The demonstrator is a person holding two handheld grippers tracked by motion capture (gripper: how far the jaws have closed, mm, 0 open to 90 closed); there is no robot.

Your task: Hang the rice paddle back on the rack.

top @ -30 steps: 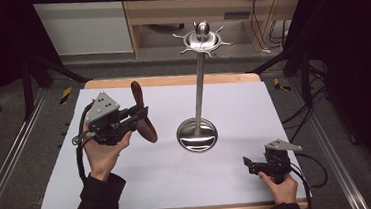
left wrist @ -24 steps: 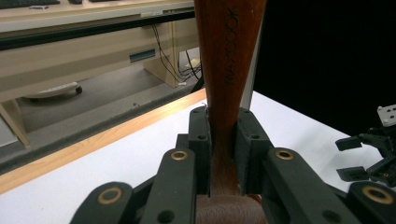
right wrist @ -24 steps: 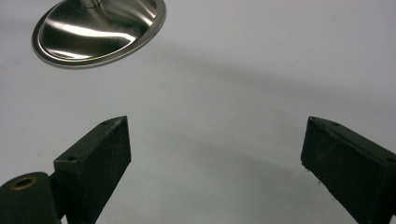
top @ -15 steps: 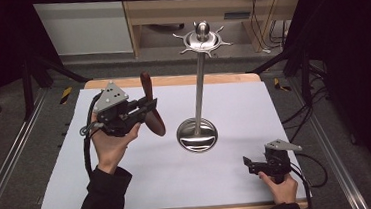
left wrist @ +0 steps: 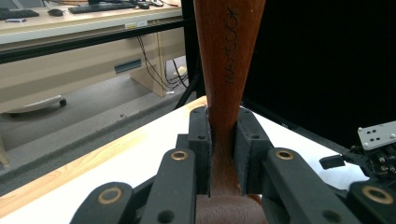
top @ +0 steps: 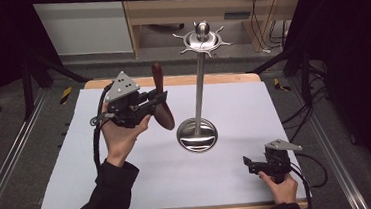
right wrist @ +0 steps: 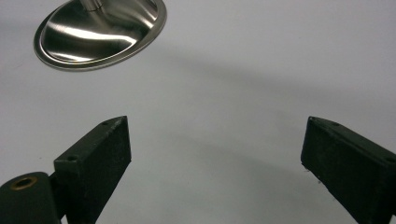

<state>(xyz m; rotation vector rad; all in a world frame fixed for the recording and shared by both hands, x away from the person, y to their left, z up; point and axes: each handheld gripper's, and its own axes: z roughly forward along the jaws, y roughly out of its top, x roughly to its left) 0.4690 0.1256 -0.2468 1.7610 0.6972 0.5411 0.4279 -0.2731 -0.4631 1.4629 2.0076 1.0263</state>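
My left gripper is shut on a brown wooden spoon, held upright in the air left of the steel stand. In the left gripper view the spoon's handle rises between the two black pads, which press on its neck. The stand has a round mirror base, a thin pole and a hooked crown on top. My right gripper rests low at the table's front right, open, with bare white table between its jaws. The stand's base shows ahead of it.
A white mat covers the wooden table. Wooden shelving and a white cabinet stand behind the table. Dark tripod legs and cables lie on the floor at both sides. A desk with a keyboard shows in the left gripper view.
My left hand has carried the spoon up and to the right, nearer the stand's pole, and the spoon now stands more upright. The right hand has stayed put.
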